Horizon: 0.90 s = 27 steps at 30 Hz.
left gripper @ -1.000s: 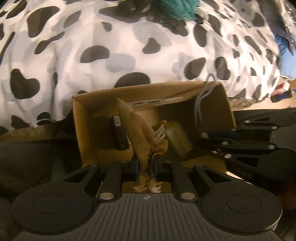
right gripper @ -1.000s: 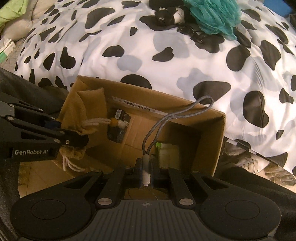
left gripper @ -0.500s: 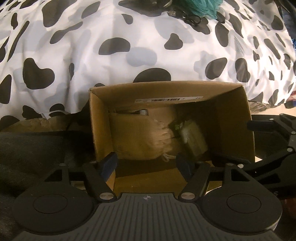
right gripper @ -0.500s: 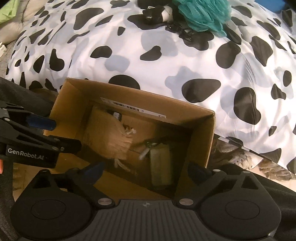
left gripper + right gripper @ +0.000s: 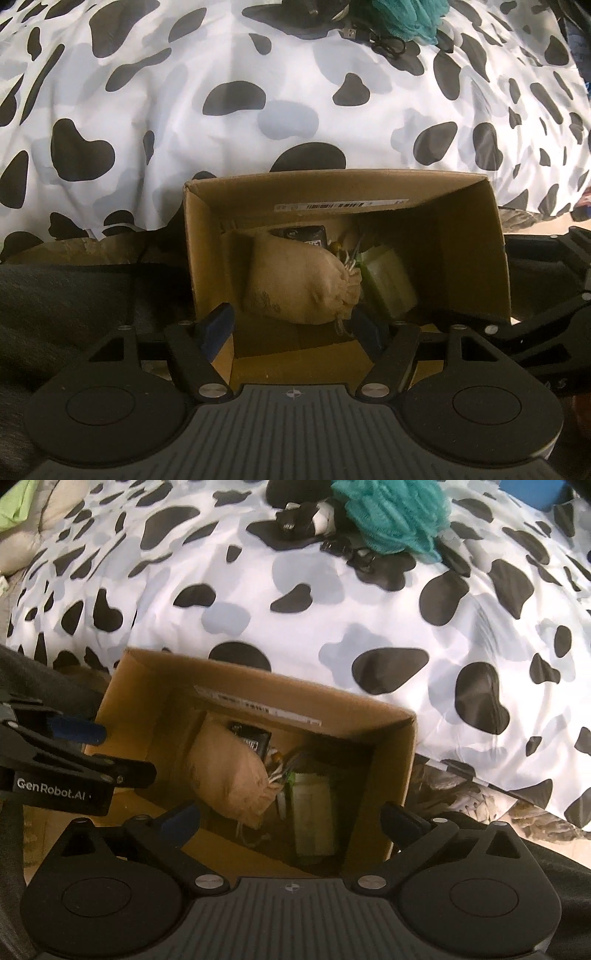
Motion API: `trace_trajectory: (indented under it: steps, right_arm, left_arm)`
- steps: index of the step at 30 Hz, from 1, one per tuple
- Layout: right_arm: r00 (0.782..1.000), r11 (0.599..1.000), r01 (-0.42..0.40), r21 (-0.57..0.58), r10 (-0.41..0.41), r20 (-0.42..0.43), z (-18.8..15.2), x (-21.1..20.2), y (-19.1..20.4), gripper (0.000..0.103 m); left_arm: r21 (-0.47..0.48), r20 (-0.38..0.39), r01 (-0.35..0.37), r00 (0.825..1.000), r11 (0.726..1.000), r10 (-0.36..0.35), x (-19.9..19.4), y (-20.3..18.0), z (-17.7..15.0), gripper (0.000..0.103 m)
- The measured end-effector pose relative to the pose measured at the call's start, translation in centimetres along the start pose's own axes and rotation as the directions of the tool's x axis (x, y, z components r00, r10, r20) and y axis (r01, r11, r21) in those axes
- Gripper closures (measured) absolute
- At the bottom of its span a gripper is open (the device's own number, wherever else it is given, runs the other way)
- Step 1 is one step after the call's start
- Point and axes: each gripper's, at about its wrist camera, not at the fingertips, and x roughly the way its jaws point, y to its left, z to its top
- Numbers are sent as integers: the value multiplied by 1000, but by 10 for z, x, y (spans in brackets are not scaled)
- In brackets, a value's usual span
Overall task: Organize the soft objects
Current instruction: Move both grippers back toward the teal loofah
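Note:
An open cardboard box (image 5: 469, 236) stands below both grippers, against a cow-print duvet (image 5: 258, 92). Inside it lie a tan burlap drawstring pouch (image 5: 299, 284), a pale green pack (image 5: 388, 280), a small black device (image 5: 303, 234) and a grey cable (image 5: 291, 764) between pouch and pack. My left gripper (image 5: 291, 325) hangs open over the box's near edge, holding nothing. My right gripper (image 5: 291, 818) hovers over the same box (image 5: 155, 686); its jaws are opening wide with nothing between them. In the right wrist view, the left gripper (image 5: 127, 753) reaches in from the left.
On the far part of the duvet lie a teal bath pouf (image 5: 391, 513), a black-and-white soft item (image 5: 306, 517) and a thin black cable (image 5: 384, 44). Dark fabric (image 5: 74, 302) lies left of the box. A pale pillow (image 5: 33, 528) sits at the far left.
The left gripper let go of the burlap pouch and the right let go of the grey cable. Both now lie in the box, and both sets of jaws have spread apart.

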Motion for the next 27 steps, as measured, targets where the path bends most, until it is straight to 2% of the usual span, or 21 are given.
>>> trace_trajectory:
  steps: [6, 10, 17, 22, 27]
  right_arm:
    - [997, 998, 45, 38, -47, 53, 2, -8, -7, 0]
    - [993, 996, 58, 63, -64, 96, 5, -13, -12, 0]
    - [972, 990, 94, 104, -114, 204, 8, -28, -18, 0]
    - [942, 983, 114, 143, -153, 299, 8, -42, -24, 0]
    - [887, 977, 132, 166, -191, 419, 6, -57, -26, 0]
  left_arm:
    - [-10, 45, 6, 999, 1000, -6, -6, 1, 2, 34]
    - [-23, 106, -2, 994, 1000, 4, -14, 2, 5, 34]
    - [7, 247, -28, 969, 1000, 25, -32, -3, 6, 34]
    - [30, 365, -39, 931, 999, 25, -47, -8, 5, 34]
    - [39, 487, -39, 873, 998, 15, -64, -12, 2, 34]
